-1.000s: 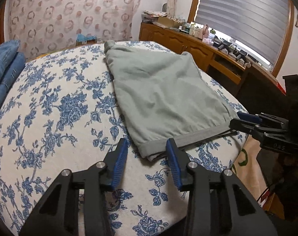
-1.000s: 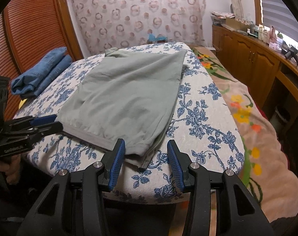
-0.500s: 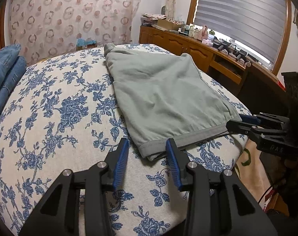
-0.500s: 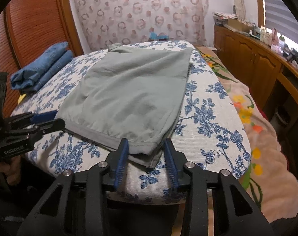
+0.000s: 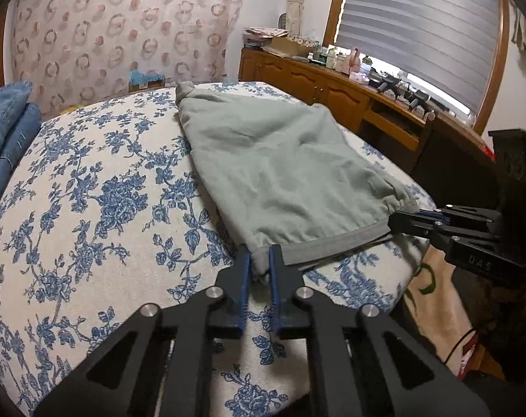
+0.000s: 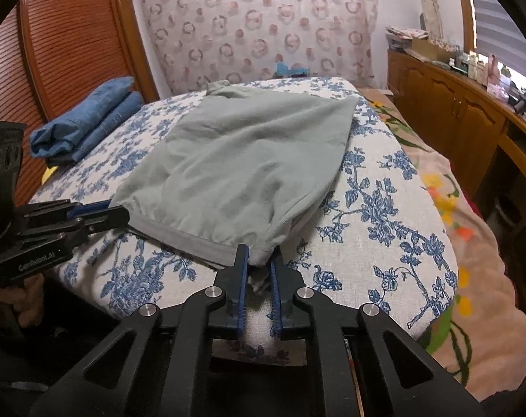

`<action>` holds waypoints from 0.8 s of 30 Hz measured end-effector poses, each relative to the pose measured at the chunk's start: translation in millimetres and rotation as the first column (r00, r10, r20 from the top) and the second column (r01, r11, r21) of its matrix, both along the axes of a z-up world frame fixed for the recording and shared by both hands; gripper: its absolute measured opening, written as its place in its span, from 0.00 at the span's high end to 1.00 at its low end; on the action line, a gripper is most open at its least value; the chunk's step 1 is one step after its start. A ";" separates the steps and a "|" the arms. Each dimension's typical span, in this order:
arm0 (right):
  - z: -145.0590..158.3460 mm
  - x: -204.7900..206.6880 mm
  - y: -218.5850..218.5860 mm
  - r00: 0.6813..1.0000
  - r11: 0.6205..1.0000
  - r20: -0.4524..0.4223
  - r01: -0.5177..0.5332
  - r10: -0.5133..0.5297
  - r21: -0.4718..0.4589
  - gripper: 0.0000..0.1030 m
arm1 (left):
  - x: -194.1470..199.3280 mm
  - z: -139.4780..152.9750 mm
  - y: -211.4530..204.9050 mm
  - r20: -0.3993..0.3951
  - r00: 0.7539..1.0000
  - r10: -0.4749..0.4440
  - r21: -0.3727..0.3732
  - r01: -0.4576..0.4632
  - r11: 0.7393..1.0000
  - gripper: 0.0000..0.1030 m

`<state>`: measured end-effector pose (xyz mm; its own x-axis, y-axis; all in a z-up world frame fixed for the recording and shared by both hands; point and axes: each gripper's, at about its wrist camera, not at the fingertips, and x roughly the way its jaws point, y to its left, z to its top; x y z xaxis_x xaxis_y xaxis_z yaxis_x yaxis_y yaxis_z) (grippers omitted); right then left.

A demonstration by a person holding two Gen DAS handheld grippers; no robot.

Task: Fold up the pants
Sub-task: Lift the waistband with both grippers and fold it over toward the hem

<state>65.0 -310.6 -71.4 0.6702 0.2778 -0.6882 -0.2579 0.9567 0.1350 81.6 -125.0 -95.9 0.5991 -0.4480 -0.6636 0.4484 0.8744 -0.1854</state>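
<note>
Pants (image 5: 280, 173), grey-green, lie flat on the bed (image 5: 89, 208) w/ blue floral cover, already doubled leg-on-leg by the look of it, waistband edge nearest the cameras and the far end reaching toward the patterned headboard cloth (image 5: 124, 27). Left gripper (image 5: 260, 260) sits at the pants' near left corner; its jaws are closing, and the waistband corner is bunched between the blue pads. Right gripper (image 6: 260, 260) is at the pants' near right corner, jaws likewise closing w/ a wad of hem fabric pinched between them. Both corners taken at once, prob. so the near edge can be lifted evenly and carried over toward the far end w/o the cloth skewing. Each gripper points down at a slant onto the pants' edge, which overhangs the bed's near side a little, so the pads get under & over the fabric. Band between the two corners looks fairly straight, only slightly slack. Folded blue jeans (image 6: 85, 118) rest well left of the pants, clear of any fold path. A hand (image 6: 23, 299) shows under the left gripper in the right view.
</note>
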 end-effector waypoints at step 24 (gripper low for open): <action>195.1 -11.8 17.5 0.921 0.989 0.371 -0.146 0.121 0.039 0.93 | -24.2 210.0 35.5 0.349 0.937 -0.022 -0.096 0.059 0.994 0.95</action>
